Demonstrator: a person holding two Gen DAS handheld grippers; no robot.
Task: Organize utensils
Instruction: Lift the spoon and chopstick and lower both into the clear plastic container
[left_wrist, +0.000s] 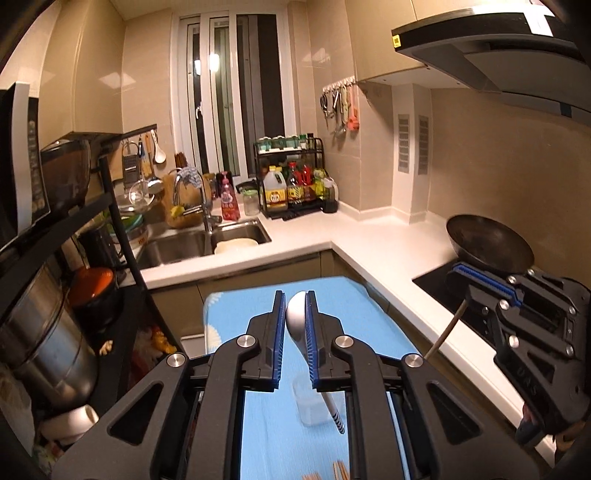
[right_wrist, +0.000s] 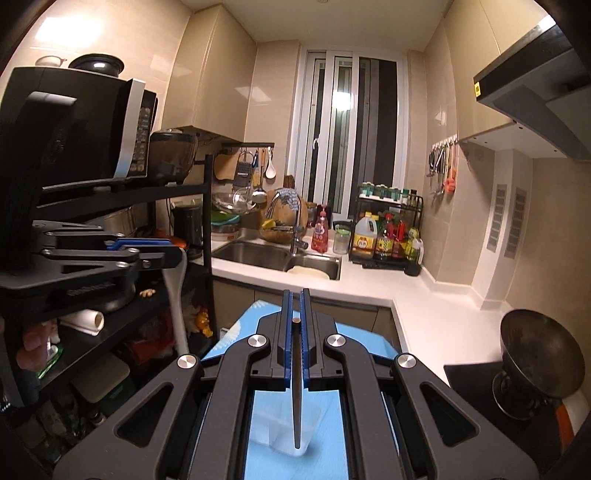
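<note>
Left gripper: black frame, blue ribbed pads, nearly closed on 1 white ceramic soup spoon. Bowl of the spoon sits between the pads at the far end; its handle, with dark stripes at the tip, slopes down and near-right, ending over the clear plastic container. Whether the tip is inside the container cannot be told.

Right gripper: same build, closed on 1 thin dark wooden chopstick. Butt end shows between the pads; the pointed end hangs down into or over the clear plastic container, which stands upright on the blue cloth.

Table: covered with a light blue cloth bearing a white flower print at the far-left edge. A few more pale wooden chopsticks lie at the near edge of the left wrist view.

Right gripper as seen from the left wrist view: at right, above the table edge, with a pale stick projecting down-left from it.

Surroundings: white L-shaped kitchen counter; steel double sink with tap; black condiment rack of bottles at far centre; dark wok on a black hob at right; black shelf unit at left carrying a microwave.
</note>
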